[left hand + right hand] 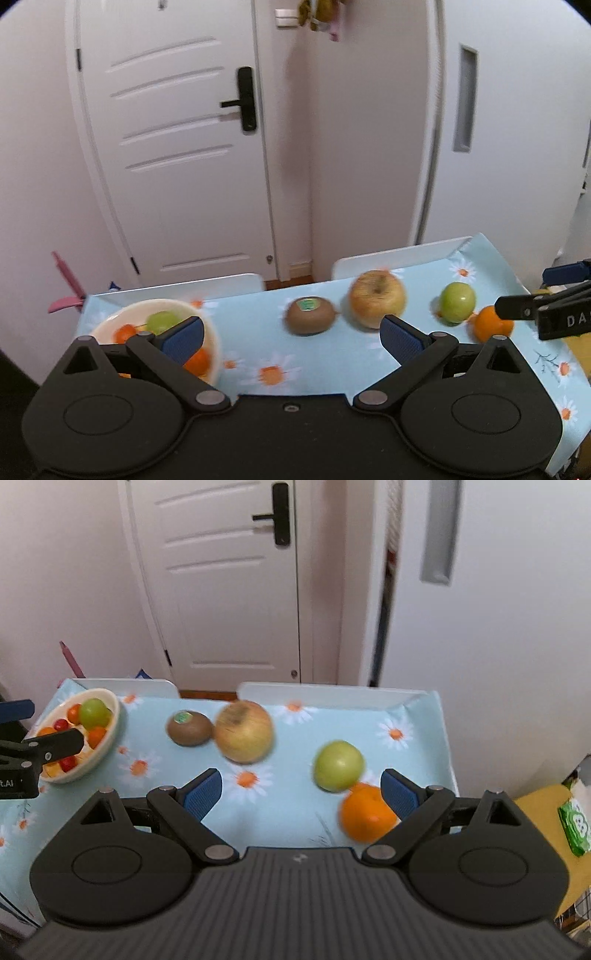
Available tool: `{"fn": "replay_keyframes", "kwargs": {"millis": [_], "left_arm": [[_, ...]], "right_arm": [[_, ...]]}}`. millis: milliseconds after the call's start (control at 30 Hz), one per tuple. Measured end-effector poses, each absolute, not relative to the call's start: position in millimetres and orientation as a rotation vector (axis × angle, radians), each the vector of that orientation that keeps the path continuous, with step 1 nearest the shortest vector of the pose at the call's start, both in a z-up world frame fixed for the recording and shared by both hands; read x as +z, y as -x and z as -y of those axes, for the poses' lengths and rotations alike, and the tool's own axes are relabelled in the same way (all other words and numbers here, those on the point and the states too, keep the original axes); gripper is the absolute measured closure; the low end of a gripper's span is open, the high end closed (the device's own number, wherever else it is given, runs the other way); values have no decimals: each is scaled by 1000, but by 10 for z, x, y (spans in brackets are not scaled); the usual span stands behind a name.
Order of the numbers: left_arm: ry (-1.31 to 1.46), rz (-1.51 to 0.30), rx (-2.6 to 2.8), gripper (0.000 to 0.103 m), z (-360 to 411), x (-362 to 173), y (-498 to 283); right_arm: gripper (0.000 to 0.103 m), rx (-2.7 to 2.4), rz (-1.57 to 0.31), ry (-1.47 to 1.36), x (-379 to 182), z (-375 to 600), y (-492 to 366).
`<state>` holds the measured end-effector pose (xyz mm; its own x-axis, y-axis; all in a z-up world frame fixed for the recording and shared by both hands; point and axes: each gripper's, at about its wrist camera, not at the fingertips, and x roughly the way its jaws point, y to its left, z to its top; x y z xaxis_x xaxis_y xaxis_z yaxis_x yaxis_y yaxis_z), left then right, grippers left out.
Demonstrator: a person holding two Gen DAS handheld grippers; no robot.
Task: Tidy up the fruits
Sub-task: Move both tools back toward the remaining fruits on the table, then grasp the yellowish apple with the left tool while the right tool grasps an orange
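A: Where are the fruits now?

B: Four lie loose on the bench: a brown fuzzy kiwi with a green sticker (189,728), touching or almost touching a big yellow-red apple (244,731), then a smaller round green apple (338,765), and just in front of it a bright orange (365,811). The cream round bowl (107,738) stands at the left end. It already holds a green fruit, small oranges and little red ones.

A: And the hand-held grippers?

B: The right hand-held gripper (301,792) is wide open and holds nothing. Its right blue pad (397,797) is just beside the orange; I cannot tell whether it touches. The left hand-held gripper (291,334) is also wide open and empty, and it hangs near the bowl, with one pad in front of the bowl's rim.

A: What can go wrong?

B: I think the orange is the next fruit to take. It sits off centre between the fingers, so on closing, one pad may push it sideways and it may roll. It is near the right edge of the bench, and the green apple is close, so this one may be knocked too. The pictures are blurred, so a fast approach adds risk.

A: The surface?

B: A light blue cloth with white and orange daisies (413,716) covers the bench; it looks smooth, so round fruit may roll easily. Behind are two white chair backs (325,694), a white door with a black handle (221,590) and pale walls.
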<state>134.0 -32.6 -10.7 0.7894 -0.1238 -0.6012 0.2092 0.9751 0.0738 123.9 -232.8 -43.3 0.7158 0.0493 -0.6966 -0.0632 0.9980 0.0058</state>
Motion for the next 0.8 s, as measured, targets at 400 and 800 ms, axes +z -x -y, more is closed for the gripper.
{"fn": "replay_keyframes", "kwargs": {"millis": [400,800], "left_arm": [[-200,-693,-198,0,1218,-602,-1811],[-285,-660,-144,6,1626,-1097,-2298]], "right_arm": [[0,126,-861,51,-930,2816,-1473],[5,179,-853,12,-1264,3038,-1635]]}}
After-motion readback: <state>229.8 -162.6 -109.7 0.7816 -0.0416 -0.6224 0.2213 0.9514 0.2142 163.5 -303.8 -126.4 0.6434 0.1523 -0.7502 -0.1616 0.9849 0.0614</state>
